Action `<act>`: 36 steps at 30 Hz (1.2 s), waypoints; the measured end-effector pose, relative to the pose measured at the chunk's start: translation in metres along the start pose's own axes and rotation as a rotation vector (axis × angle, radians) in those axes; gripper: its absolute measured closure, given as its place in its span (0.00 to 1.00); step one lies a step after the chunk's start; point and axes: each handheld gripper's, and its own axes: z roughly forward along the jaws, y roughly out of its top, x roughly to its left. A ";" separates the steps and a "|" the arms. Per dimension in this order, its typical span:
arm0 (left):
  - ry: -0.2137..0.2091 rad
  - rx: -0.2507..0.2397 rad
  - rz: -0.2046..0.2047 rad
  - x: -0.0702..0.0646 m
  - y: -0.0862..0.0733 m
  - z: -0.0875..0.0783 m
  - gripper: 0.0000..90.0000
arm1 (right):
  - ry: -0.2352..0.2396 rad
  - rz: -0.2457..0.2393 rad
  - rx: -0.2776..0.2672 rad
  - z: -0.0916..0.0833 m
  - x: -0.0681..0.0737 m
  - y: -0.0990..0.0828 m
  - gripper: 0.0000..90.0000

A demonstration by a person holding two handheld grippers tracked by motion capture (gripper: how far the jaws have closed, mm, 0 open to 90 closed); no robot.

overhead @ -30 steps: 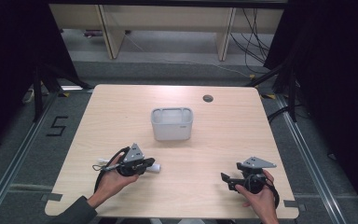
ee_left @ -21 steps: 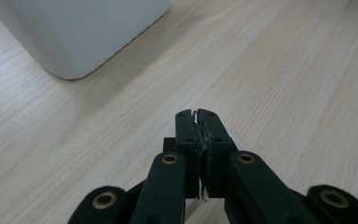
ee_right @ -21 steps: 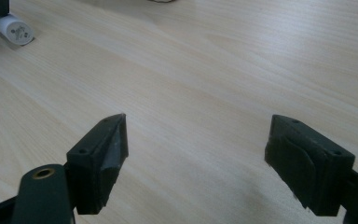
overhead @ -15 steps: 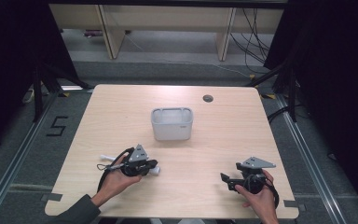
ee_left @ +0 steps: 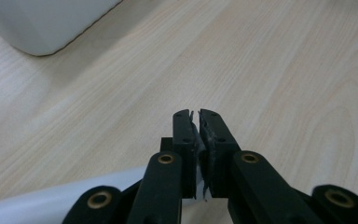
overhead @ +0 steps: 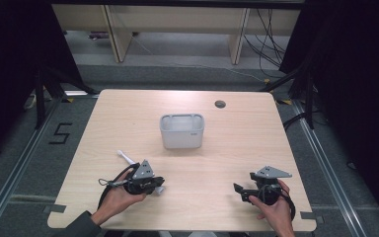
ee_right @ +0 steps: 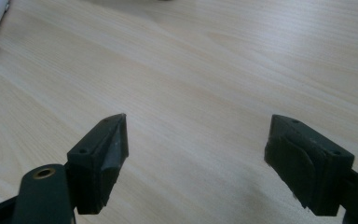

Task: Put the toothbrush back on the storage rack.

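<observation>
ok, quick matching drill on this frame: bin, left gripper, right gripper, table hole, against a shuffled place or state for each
1 bin
2 left gripper
3 right gripper
4 hole

a jaws wide open
b far side of table
c table centre
d jaws shut

Pairs: 1-c, 2-d, 3-a, 4-b

Matt pale-wood table point(overhead: 128, 118); smooth grey plastic bin point(overhead: 182, 131).
</observation>
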 end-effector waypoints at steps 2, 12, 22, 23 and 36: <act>-0.002 0.003 0.003 -0.001 -0.002 -0.003 0.94 | -0.001 -0.005 -0.003 0.000 0.000 0.000 0.24; -0.007 0.024 -0.002 0.000 -0.014 -0.018 0.93 | 0.000 -0.005 -0.001 0.000 0.000 0.000 0.24; -0.007 0.045 0.005 0.002 -0.022 -0.031 0.93 | 0.001 0.002 0.006 0.001 0.000 0.000 0.24; -0.010 0.044 0.001 0.002 -0.024 -0.032 0.93 | 0.002 0.002 0.005 0.001 0.000 0.000 0.24; 0.008 0.077 -0.012 0.012 -0.035 -0.047 0.92 | 0.008 0.007 -0.001 0.003 0.000 0.000 0.24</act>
